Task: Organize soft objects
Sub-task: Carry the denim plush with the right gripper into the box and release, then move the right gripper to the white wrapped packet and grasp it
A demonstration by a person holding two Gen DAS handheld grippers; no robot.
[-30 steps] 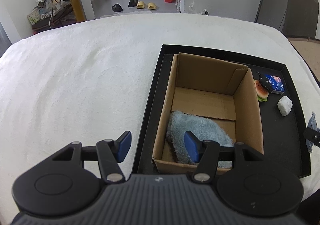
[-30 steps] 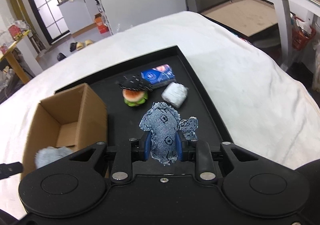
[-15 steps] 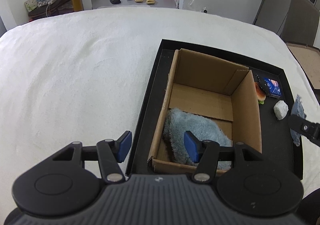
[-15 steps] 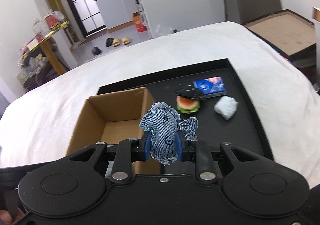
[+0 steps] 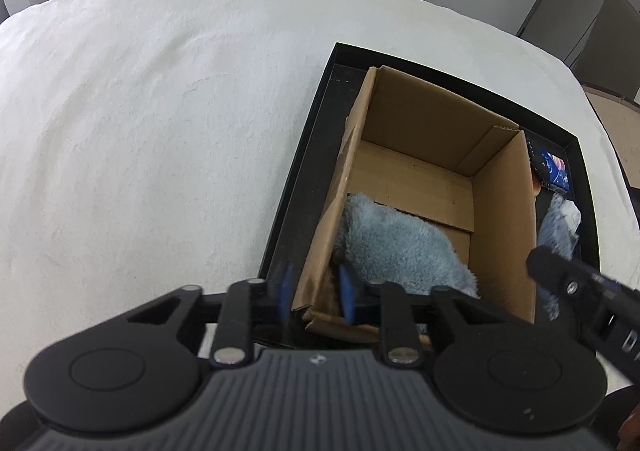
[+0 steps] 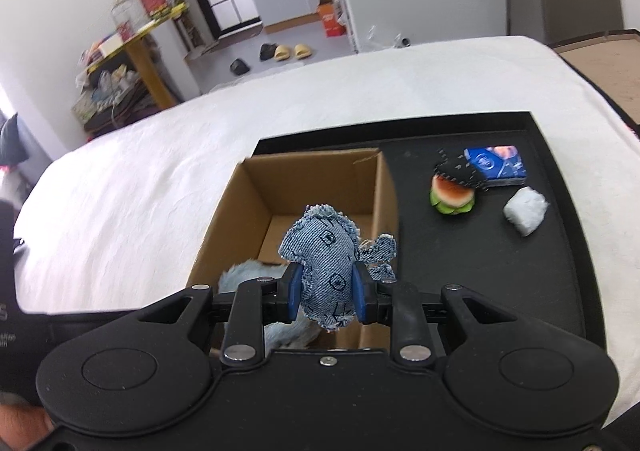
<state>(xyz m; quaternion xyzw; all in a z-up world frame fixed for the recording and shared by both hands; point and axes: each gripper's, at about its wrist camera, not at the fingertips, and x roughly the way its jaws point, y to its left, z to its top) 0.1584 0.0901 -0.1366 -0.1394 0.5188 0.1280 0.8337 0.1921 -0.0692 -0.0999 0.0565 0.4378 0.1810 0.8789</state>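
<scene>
Burger toy (image 6: pixel 452 195) half hidden by box wall (image 5: pixel 505 211), left gripper (image 5: pixel 313 289) blurred

Both grippers: matte black housings, two round discs each, silver screws at linkage pivots, blue pads (image 6: pixel 295 287) on the jaws. Left gripper (image 5: pixel 313 293) has a grey ribbed top. Bare skin (image 6: pixel 20 425) at lower left.

Right gripper (image 6: pixel 326 294) fingers (image 6: pixel 295 293) clamp denim toy (image 6: pixel 326 263) above cardboard box (image 6: pixel 256 207); fluffy blue cloth (image 6: pixel 244 275) lies inside.
</scene>
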